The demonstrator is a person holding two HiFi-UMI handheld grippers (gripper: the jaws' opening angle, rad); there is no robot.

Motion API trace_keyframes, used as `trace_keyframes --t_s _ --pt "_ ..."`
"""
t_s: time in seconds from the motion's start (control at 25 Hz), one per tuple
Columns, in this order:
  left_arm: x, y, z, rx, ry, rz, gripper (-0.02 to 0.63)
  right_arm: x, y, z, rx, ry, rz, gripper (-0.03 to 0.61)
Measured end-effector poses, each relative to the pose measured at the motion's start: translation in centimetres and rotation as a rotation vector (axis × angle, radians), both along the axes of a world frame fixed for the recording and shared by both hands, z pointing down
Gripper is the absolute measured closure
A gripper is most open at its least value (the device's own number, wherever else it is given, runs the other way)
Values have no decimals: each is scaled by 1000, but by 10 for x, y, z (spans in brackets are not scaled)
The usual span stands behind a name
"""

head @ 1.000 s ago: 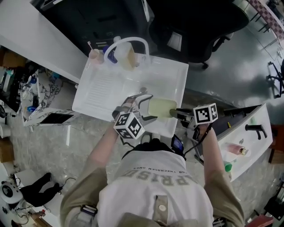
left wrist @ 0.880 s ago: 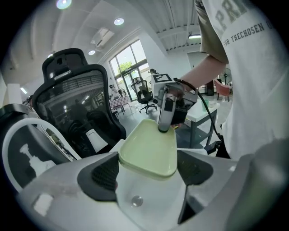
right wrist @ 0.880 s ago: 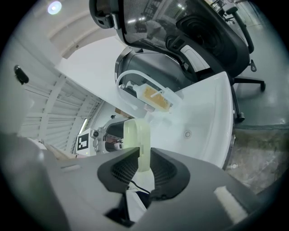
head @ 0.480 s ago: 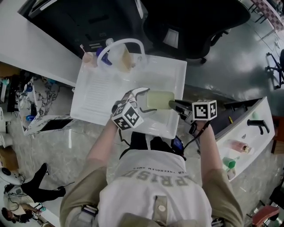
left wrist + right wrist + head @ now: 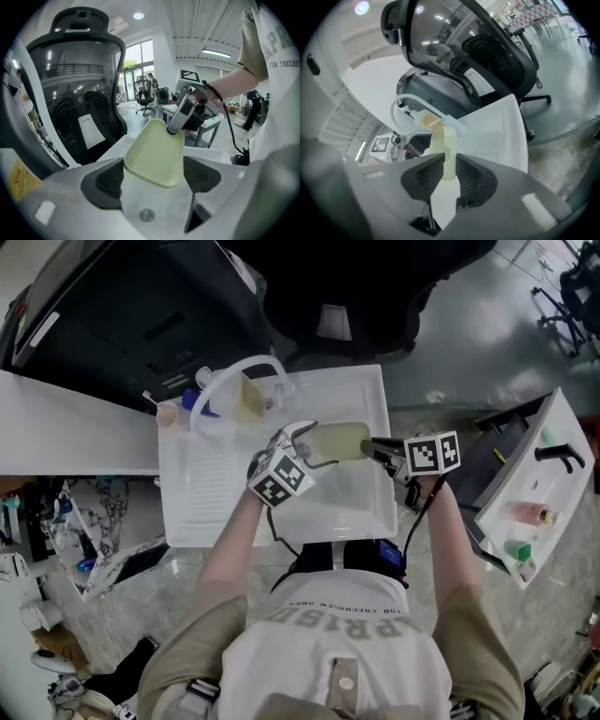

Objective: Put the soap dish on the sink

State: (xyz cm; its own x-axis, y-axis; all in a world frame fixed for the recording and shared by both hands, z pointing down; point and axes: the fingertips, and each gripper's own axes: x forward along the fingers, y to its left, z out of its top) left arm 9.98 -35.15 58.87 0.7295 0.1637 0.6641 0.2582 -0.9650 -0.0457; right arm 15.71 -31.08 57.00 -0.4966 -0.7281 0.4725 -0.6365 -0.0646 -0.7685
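Observation:
The pale green soap dish (image 5: 337, 440) hangs over the basin of the white sink (image 5: 178, 512), right of its middle. My right gripper (image 5: 368, 444) is shut on the dish's right end; in the right gripper view the dish (image 5: 446, 145) stands edge-on between the pads. My left gripper (image 5: 305, 444) straddles the left end. In the left gripper view the dish (image 5: 157, 152) fills the gap, with both long edges against the pads. Below it lies the drain (image 5: 146, 214).
A white arched faucet (image 5: 234, 371), a yellowish bottle (image 5: 248, 395) and a pink cup (image 5: 167, 412) stand at the sink's far left. A black office chair (image 5: 347, 296) is behind the sink. To the right stands another white unit (image 5: 534, 493) with a black tap (image 5: 553, 454).
Both grippers have carried the dish together from the basin's near right corner farther in over the basin, a little lower. Their hold on it looks unchanged.

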Motion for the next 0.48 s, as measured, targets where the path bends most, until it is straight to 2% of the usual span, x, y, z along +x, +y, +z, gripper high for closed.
trace_keyframes --t_s 0.2,0.48 --pt "17 -14 13 -11 -22 26 195 13 -12 17 -27 -1 45 500" --pt "32 -33 32 -29 -27 -52 195 30 -24 34 -60 -24 96 500"
